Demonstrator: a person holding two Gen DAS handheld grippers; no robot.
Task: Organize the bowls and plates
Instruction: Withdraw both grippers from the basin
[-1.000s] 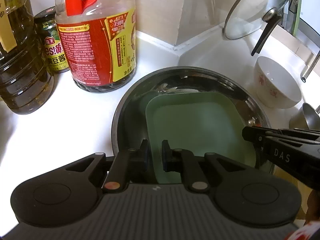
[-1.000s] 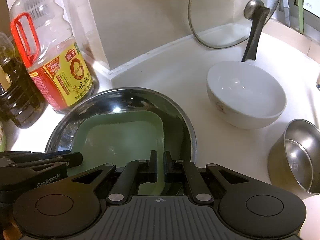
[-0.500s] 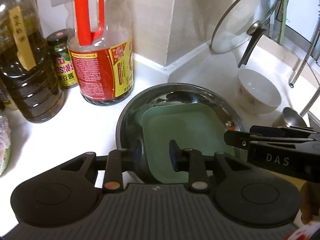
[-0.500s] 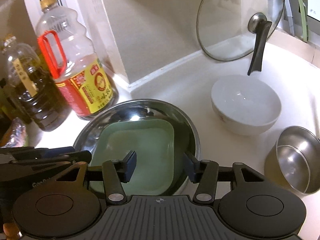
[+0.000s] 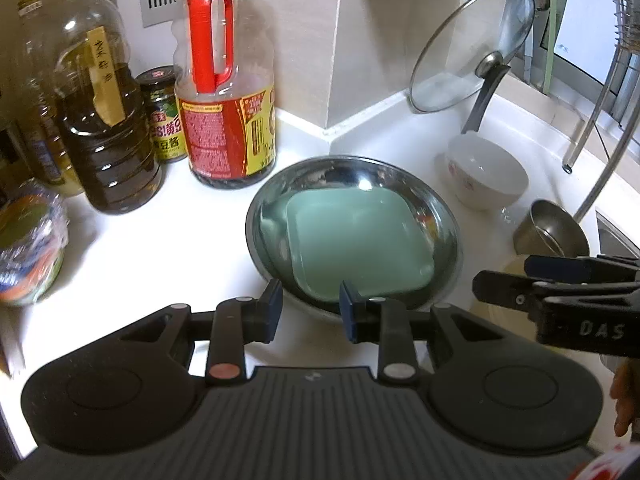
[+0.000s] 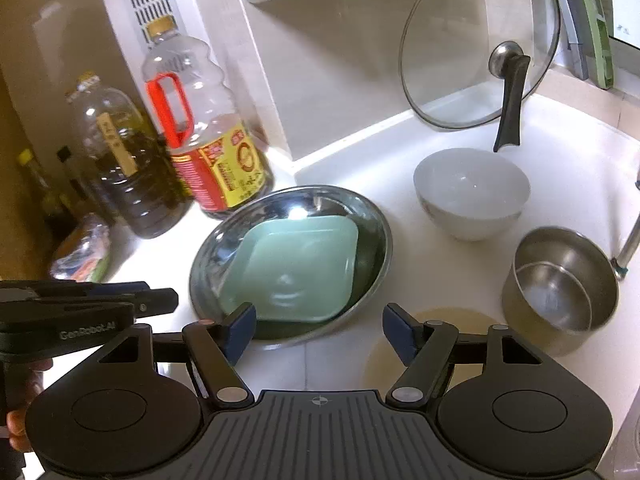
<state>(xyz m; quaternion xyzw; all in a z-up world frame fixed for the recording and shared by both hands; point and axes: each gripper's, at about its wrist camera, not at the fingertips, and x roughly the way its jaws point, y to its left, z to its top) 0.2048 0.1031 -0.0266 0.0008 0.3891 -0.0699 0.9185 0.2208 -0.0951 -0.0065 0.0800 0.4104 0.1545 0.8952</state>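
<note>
On the white counter (image 6: 560, 168), going left to right, the green square plate (image 6: 296, 268) lies flat inside the steel round plate (image 6: 372, 216), the white bowl (image 6: 472, 192) sits just beside them to the right, and the steel cup (image 6: 560, 280) stands nearest the sink. The left gripper (image 5: 310, 306) hangs over the steel plate's near rim with its jaws narrowly parted and empty, while the right gripper (image 6: 318, 332) has its jaws opening wide — nothing between them either. The likely next step is the white bowl: approach from above, set one finger inside the wall and one outside, and close gently — glazed ceramic probably slips under a shallow pinch.
</note>
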